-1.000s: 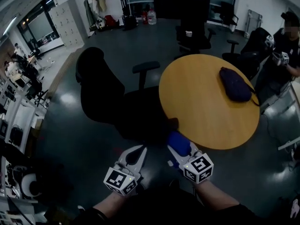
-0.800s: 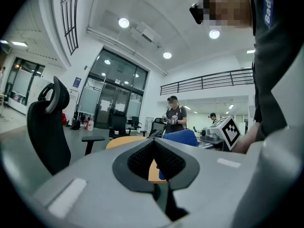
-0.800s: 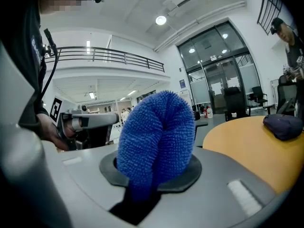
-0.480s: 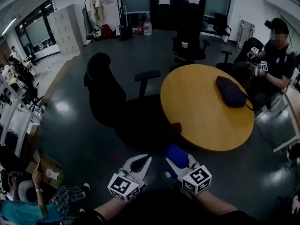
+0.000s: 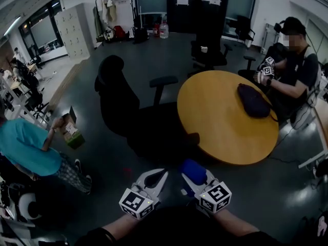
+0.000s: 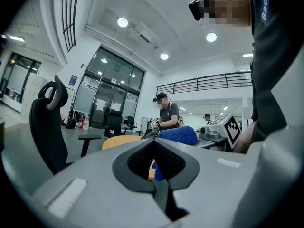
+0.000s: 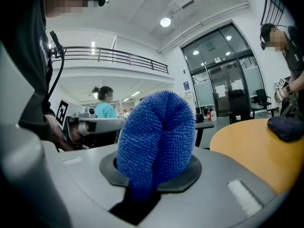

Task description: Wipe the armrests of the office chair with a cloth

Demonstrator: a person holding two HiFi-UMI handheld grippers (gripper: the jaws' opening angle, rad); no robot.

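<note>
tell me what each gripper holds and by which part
The right gripper pinches the blue cloth at its bunched lower part, the fold bulging past the jaws. The left gripper is shut, holding nothing.

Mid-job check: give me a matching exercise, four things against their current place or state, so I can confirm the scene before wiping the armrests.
Things:
1. blue fluffy cloth
2. dark purple fabric pouch
3. black office chair
4. left tool

Places or states:
A. lying on the round yellow wooden table
B. shut, with nothing between its jaws
C. clamped in the right tool
D. standing next to the table, apart from both tools

Pairs: 1-C, 2-A, 3-D, 4-B
</note>
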